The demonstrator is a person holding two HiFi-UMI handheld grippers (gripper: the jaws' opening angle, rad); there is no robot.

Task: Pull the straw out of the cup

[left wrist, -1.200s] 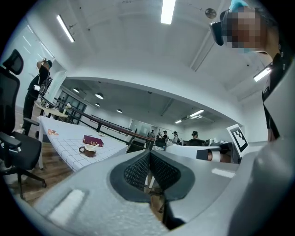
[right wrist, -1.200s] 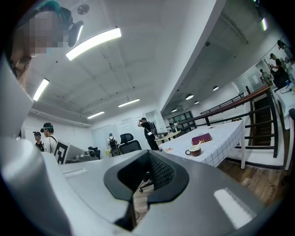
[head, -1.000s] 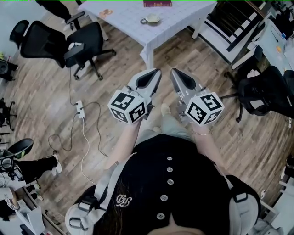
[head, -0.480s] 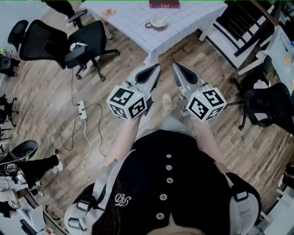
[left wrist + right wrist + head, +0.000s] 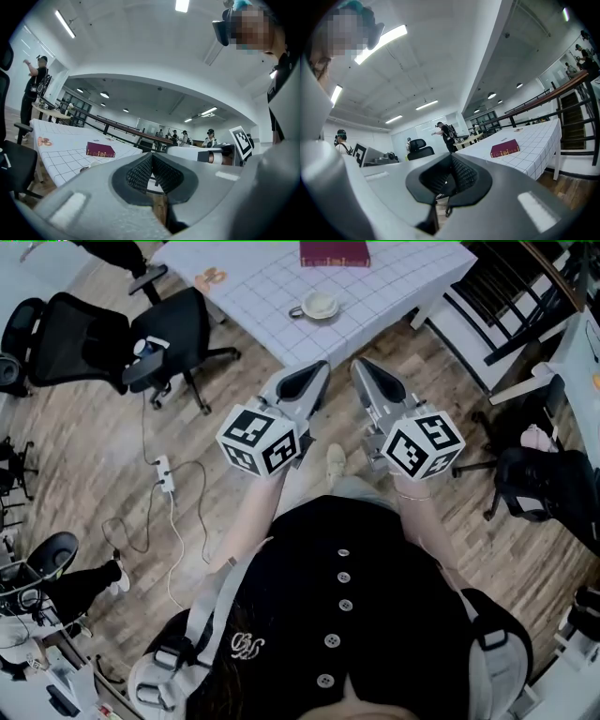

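Observation:
A pale cup [image 5: 319,306] with a handle stands on the white grid-cloth table [image 5: 394,296], ahead of both grippers; I cannot make out a straw at this distance. My left gripper [image 5: 322,367] is shut and holds nothing, and it is held out level over the wooden floor, short of the table's near corner. My right gripper [image 5: 359,365] is beside it, also shut and holding nothing. In the left gripper view the left gripper [image 5: 151,157] has its ribbed pads together. The right gripper [image 5: 451,159] looks the same in the right gripper view.
A dark red book [image 5: 335,253] lies at the table's far side. Black office chairs [image 5: 173,329] stand to the left of the table and another chair [image 5: 548,479] to the right. A power strip with its cable [image 5: 164,465] lies on the floor at left. Several people stand in the distance.
The table and cup have come nearer and lower in the head view as the person walks towards them. Both grippers stay shut, side by side in front of the body.

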